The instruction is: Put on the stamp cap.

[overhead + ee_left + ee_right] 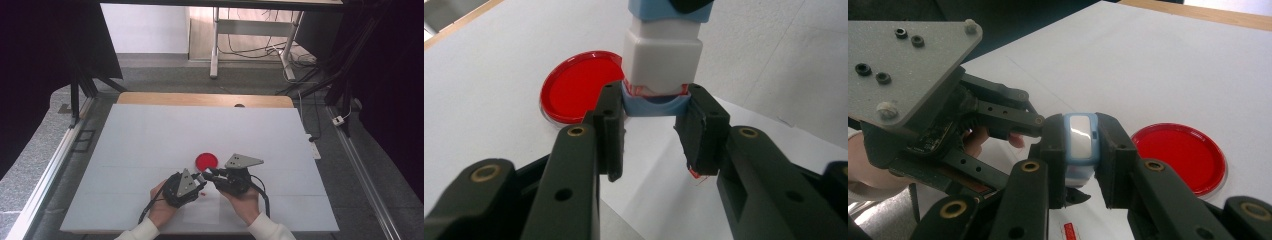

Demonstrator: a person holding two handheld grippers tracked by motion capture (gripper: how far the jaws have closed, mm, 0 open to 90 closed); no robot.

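A small white block [662,55] with light-blue ends hangs in the air between both grippers, low over the white table [150,135]. In the left gripper view, my left gripper [655,100] is shut on its light-blue end cap [655,106], with a thin red seam just above the cap. My right gripper [1082,131] is shut on the block's other part [1080,142]. In the high view the two grippers, left [202,181] and right [210,174], meet tip to tip near the table's front middle. A round red dish [206,160] lies flat just beyond them.
A loose white sheet [202,209] lies under the hands, with a small red mark [203,193] on it. The table's wooden far edge [200,98] lies well away. A desk frame and cables [260,50] stand on the floor beyond.
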